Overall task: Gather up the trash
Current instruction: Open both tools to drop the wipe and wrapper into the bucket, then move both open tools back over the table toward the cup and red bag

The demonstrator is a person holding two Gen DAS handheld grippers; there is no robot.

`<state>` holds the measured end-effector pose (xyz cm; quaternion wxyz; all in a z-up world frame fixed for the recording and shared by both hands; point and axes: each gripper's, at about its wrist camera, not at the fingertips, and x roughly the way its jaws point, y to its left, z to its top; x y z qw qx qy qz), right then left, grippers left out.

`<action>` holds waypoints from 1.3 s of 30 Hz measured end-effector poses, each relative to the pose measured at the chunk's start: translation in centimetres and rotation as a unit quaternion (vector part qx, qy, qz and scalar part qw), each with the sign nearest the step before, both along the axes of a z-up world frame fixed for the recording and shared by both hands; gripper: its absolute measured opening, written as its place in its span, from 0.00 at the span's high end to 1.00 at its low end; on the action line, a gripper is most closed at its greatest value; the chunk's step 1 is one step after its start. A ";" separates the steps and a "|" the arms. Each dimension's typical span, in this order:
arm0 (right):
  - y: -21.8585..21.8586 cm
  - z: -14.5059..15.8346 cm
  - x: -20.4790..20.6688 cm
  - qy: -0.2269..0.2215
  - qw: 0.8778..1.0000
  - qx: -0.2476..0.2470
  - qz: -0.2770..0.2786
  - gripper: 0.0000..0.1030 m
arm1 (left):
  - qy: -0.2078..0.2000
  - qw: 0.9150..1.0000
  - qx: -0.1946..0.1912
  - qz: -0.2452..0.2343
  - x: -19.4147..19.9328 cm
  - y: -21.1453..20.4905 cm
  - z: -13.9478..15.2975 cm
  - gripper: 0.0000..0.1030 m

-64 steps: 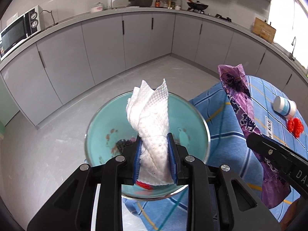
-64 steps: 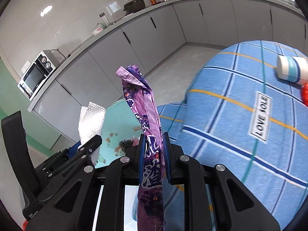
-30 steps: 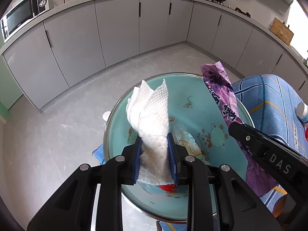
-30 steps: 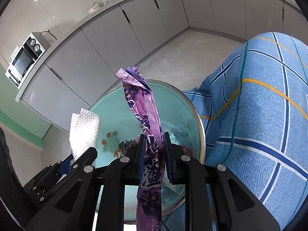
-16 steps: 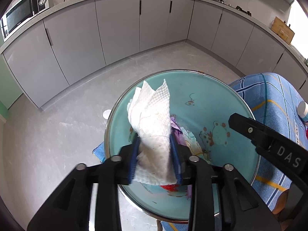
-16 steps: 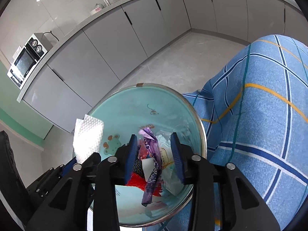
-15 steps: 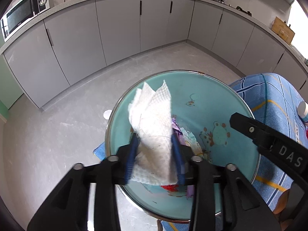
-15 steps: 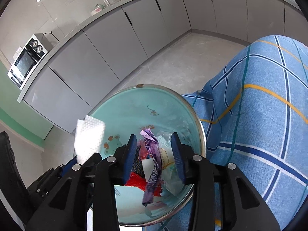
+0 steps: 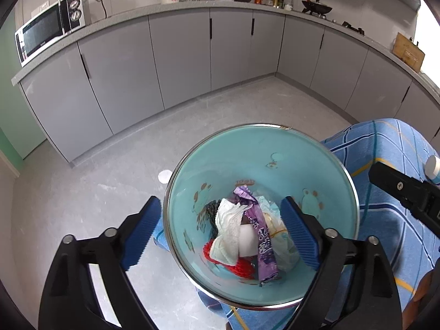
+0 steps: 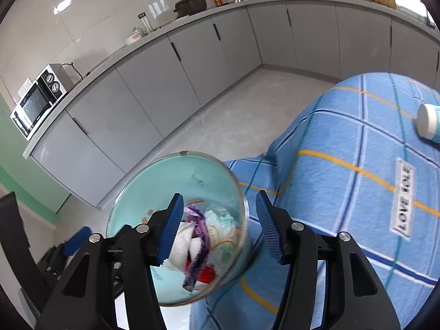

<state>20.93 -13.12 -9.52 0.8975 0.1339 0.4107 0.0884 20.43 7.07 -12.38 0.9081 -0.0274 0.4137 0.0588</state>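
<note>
The bin (image 9: pixel 275 148), a teal pail with a metal rim, is seen from above beside the edge of the cloth (image 9: pixel 385 148), a blue checked cover that hangs down against the bin's right side. Bare grey floor (image 9: pixel 110 165) lies open to the left and beyond, as far as the cabinets (image 9: pixel 181 55).

The left gripper (image 9: pixel 220 231) is held above the bin with its jaws spread wide, having just been opening; nothing is between them. The tissue (image 9: pixel 228 228) lies below in the bin, apart from the pads. The right gripper (image 10: pixel 220 225) is likewise open over the bin's right rim, its jaws having just been opening, with nothing held. The wrapper (image 10: pixel 199 236), purple and crumpled, lies in the bin beside the tissue, on other trash. A bottle (image 10: pixel 427 125) lies on the cloth, well apart.
</note>
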 end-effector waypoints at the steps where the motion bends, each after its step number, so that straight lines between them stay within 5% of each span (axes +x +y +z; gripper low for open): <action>1: -0.6 0.2 -0.4 -0.003 1.000 -0.002 -0.006 0.44 | -0.003 1.000 0.003 0.000 -0.1 -0.3 0.2 0.11; 10: -6.7 0.7 -2.6 -0.013 0.998 -0.004 -0.061 0.33 | -0.018 0.999 0.020 -0.030 -1.4 -4.1 1.8 0.06; 22: -16.7 0.5 -6.7 -0.012 0.989 -0.010 -0.145 0.33 | -0.026 0.992 0.042 -0.112 -2.7 -12.6 2.8 0.06; 39: -31.4 0.1 -9.8 -0.005 0.968 -0.054 -0.245 0.27 | -0.029 0.968 0.056 -0.245 -1.9 -26.1 2.7 0.06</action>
